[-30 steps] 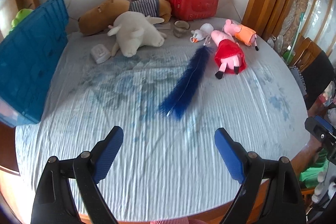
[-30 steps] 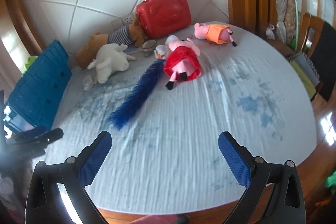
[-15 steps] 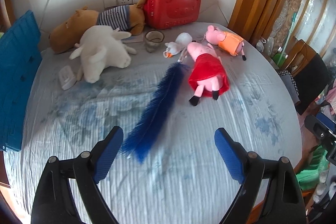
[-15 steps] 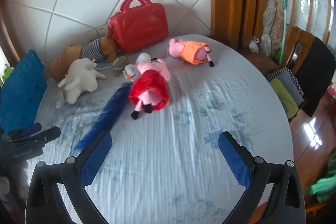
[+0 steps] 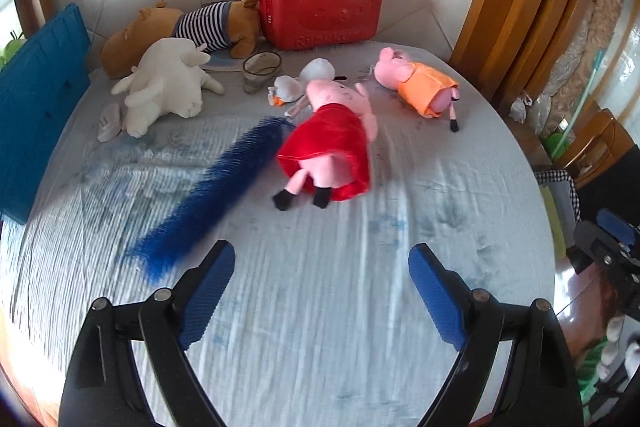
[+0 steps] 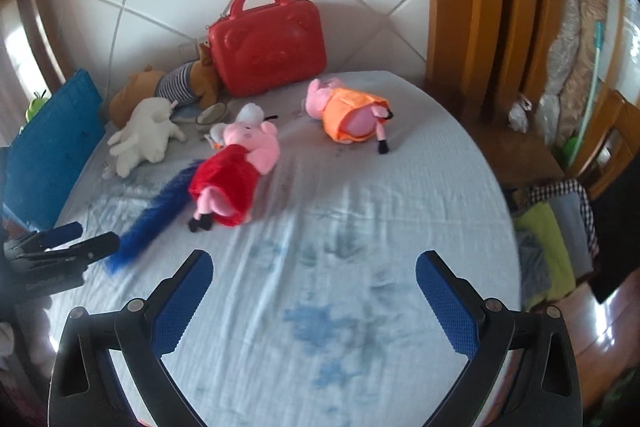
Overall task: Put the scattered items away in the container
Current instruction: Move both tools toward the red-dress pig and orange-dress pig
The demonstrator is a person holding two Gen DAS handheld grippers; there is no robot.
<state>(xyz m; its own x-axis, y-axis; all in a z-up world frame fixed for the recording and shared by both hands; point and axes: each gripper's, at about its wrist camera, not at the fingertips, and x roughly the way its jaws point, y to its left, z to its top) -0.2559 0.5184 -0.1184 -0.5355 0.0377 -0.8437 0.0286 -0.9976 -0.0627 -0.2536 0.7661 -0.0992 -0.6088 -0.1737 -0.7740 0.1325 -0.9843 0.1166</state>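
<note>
Toys lie scattered across the round table [image 5: 320,327]: red-dress pig plush [image 5: 332,143] mid-cloth, touching the blue feather [image 5: 216,195]. Left gripper [image 5: 320,291] and right gripper [image 6: 314,301] both hover with jaws spread and empty, angled down, likely lining up a pick. Blue crate [image 5: 36,107] waits at the left edge.
</note>
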